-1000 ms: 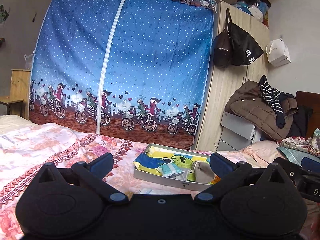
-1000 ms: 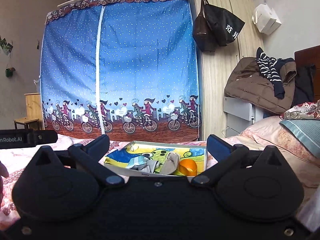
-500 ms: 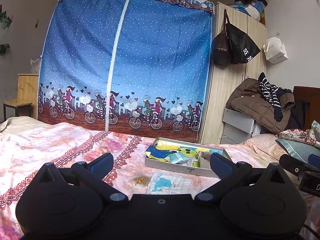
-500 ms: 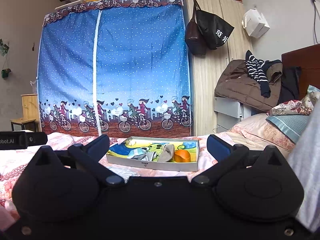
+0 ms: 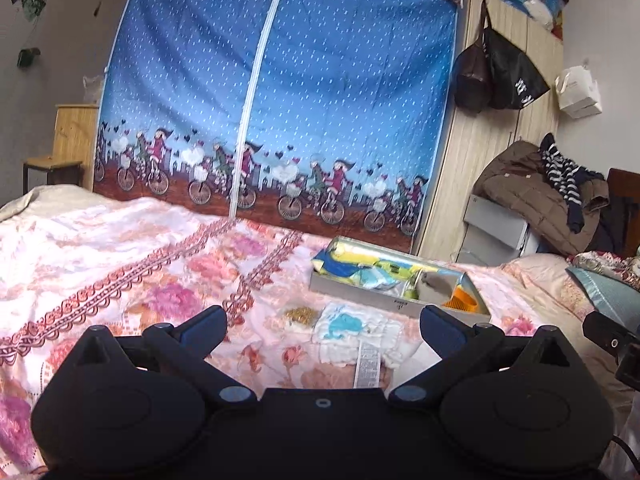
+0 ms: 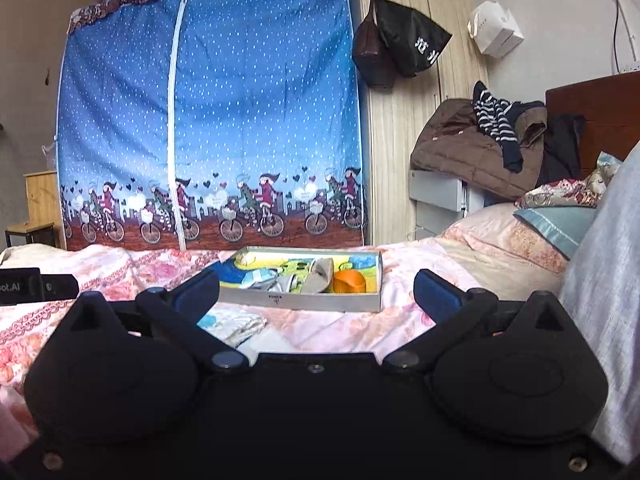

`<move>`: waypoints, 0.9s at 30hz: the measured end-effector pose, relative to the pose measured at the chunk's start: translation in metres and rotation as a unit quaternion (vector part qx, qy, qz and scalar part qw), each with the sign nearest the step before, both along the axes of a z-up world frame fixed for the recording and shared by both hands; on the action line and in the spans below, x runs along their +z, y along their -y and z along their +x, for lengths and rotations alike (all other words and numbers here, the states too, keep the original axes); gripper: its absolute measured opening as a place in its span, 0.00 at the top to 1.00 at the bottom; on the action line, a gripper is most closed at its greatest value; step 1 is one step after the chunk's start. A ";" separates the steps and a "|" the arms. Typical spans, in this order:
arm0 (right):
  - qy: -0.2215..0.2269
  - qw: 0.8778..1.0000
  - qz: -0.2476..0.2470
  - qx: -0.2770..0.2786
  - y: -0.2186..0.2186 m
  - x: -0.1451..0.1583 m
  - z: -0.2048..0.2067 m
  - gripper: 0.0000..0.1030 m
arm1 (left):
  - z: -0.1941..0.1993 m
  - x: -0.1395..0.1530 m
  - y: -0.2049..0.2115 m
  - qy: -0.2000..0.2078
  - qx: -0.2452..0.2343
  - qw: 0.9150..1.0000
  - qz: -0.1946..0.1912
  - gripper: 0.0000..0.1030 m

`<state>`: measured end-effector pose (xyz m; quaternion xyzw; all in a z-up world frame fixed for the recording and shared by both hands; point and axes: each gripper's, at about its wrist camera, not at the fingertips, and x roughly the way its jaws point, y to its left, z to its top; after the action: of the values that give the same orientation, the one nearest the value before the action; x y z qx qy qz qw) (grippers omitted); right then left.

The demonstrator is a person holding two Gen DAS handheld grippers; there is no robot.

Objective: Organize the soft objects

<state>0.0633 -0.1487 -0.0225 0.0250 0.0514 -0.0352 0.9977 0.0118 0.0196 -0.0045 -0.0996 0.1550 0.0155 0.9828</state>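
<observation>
A shallow grey box (image 5: 360,296) (image 6: 320,302) lies on the floral bedspread, holding folded socks and an orange roll (image 6: 349,281) (image 5: 460,303) on a cartoon lining. In front of it rests a small white cloth with a blue print (image 5: 352,330) (image 6: 230,324), and beside that a little yellowish scrap (image 5: 301,314). My left gripper (image 5: 323,326) hovers open just before the white cloth, nothing between its fingers. My right gripper (image 6: 318,290) is open too, facing the box from slightly farther right, with nothing held.
The pink floral bedspread (image 5: 120,264) spreads wide to the left. A blue fabric wardrobe (image 5: 280,100) stands behind the bed, a wooden closet (image 6: 404,128) with hanging bags to its right. Pillows (image 6: 552,228) and piled clothes (image 6: 480,148) crowd the right side.
Both grippers have pulled back from the box and the left one has tilted down, so the white cloth and the scrap on the bedspread have come into view. Both stay open.
</observation>
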 end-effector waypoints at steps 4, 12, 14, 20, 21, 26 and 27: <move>-0.013 1.000 -0.004 0.002 -0.002 -0.003 0.008 0.00 | 0.006 -0.005 0.002 -0.020 -0.004 1.000 0.003 0.01; -0.020 1.000 -0.006 0.007 -0.002 -0.008 0.007 0.00 | 0.009 -0.010 0.008 -0.029 -0.016 0.999 0.012 0.01; -0.021 1.000 -0.006 0.007 -0.003 -0.008 0.008 0.00 | 0.010 -0.011 0.009 -0.031 -0.014 0.999 0.011 0.01; -0.027 1.000 -0.008 0.010 -0.004 -0.009 0.000 0.00 | 0.011 -0.013 0.012 -0.037 -0.017 0.999 0.016 0.01; -0.029 0.999 -0.009 0.010 -0.004 -0.009 0.000 0.00 | 0.011 -0.013 0.013 -0.037 -0.018 0.999 0.018 0.01; -0.032 0.999 -0.009 0.009 -0.002 -0.009 -0.002 0.00 | 0.011 -0.013 0.016 -0.038 -0.021 0.999 0.025 0.01; -0.033 0.999 -0.008 0.009 -0.002 -0.009 -0.002 0.00 | 0.011 -0.013 0.017 -0.039 -0.022 0.999 0.025 0.01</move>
<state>0.0616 -0.1472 -0.0312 0.0150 0.0843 -0.0275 0.9959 0.0226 0.0031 -0.0177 -0.0714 0.1953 0.0020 0.9781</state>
